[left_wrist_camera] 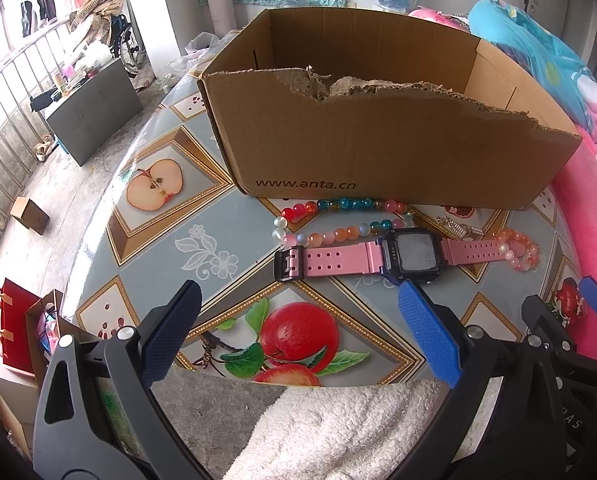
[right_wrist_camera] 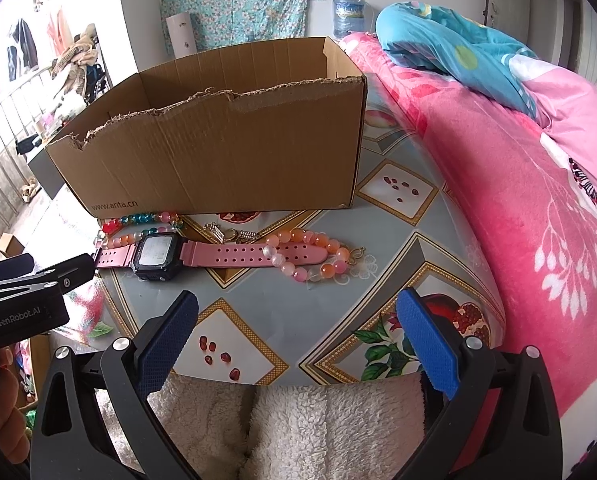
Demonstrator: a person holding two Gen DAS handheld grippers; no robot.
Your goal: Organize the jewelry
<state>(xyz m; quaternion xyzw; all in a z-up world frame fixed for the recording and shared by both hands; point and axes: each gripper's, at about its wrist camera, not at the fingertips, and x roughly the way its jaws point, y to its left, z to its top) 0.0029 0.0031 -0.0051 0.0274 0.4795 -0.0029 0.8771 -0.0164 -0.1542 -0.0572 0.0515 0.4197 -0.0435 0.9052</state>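
We hold both grippers, left (left_wrist_camera: 298,312) and right (right_wrist_camera: 296,320), spread wide and empty; the watch (left_wrist_camera: 408,258) lies at 12 o'clock, the box (left_wrist_camera: 378,128) beyond it.

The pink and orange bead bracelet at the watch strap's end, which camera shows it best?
The right wrist view. There the pink and orange bead bracelet shows as a whole loop lying across the pink watch strap's end. In the left wrist view the bracelet sits near the frame's right edge, smaller and bunched, so its loop is hard to read.
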